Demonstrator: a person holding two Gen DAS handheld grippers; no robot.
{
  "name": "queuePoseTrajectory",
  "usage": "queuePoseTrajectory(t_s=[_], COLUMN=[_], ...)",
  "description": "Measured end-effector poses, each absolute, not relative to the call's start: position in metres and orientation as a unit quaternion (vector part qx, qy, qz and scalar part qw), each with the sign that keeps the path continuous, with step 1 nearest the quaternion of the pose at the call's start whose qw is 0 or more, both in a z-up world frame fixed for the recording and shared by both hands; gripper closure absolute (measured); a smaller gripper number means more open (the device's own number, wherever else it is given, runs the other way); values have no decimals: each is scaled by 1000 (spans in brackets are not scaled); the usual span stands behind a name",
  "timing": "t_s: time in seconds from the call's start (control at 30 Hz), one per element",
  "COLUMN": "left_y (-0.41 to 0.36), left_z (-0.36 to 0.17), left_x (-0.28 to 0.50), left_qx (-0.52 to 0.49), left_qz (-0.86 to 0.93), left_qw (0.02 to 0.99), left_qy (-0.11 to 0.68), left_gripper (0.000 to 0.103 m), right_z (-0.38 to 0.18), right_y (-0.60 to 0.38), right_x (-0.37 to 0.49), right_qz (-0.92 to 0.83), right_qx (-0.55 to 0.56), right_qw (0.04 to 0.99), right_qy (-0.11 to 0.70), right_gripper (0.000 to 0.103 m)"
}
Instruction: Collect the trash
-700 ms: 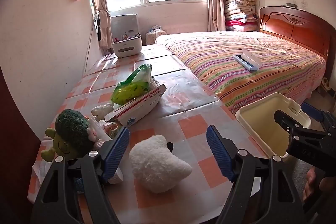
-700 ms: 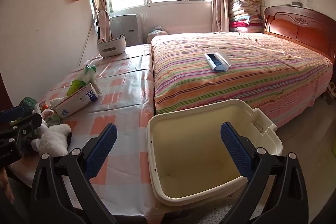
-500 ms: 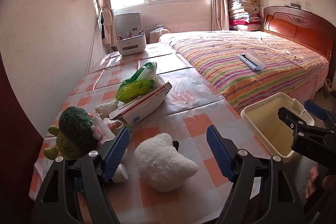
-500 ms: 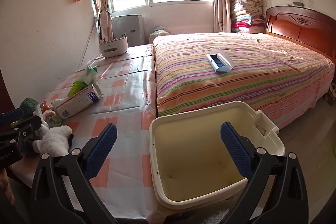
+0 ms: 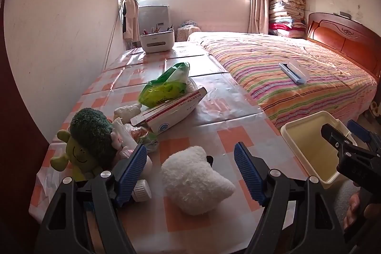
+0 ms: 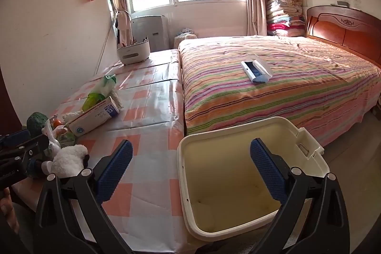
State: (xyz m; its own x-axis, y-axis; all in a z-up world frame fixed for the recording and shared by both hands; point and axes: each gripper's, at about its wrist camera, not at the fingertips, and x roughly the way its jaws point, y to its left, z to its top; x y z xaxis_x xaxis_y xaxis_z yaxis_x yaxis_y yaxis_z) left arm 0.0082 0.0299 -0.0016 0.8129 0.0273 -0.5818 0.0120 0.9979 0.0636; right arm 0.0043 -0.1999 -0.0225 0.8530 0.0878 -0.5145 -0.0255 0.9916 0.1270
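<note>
My left gripper [image 5: 190, 170] is open over the near end of the checked table [image 5: 228, 137]. A white fluffy plush [image 5: 195, 175] lies on the cloth between its blue pads, untouched. Left of it sit a small white bottle [image 5: 141, 189], crumpled plastic wrappers [image 5: 133, 135] and a green broccoli plush [image 5: 88, 142]. Farther back lie a red-and-white cardboard box [image 5: 171, 113] and a green plastic bag [image 5: 166, 85]. My right gripper [image 6: 191, 173] hangs open above the empty cream bin [image 6: 238, 182], which stands beside the table's right edge; the bin [image 5: 312, 149] also shows at the right of the left wrist view.
A bed with a striped cover [image 6: 273, 85] runs along the table's right side, a white and blue box [image 6: 256, 69] lying on it. A white caddy of pens [image 5: 157, 39] stands at the table's far end. The wall [image 5: 54, 39] borders the table's left side.
The left gripper has drawn back slightly, so the plush and box sit a little farther up the view. The right view has shifted slightly; the bin stays between its pads.
</note>
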Motion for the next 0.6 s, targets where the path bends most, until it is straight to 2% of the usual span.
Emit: queuePoseTrajectory(t_s=[0.6], left_y=[29], left_z=[16], left_x=[-14], left_qx=[27], left_qz=[2], left_qw=[958], left_qy=[286], left_gripper=[29], right_z=[1], right_y=[-203], right_x=[-21], right_qz=[30], right_qx=[61], right_qw=[968], right_qy=[243], right_gripper=[6])
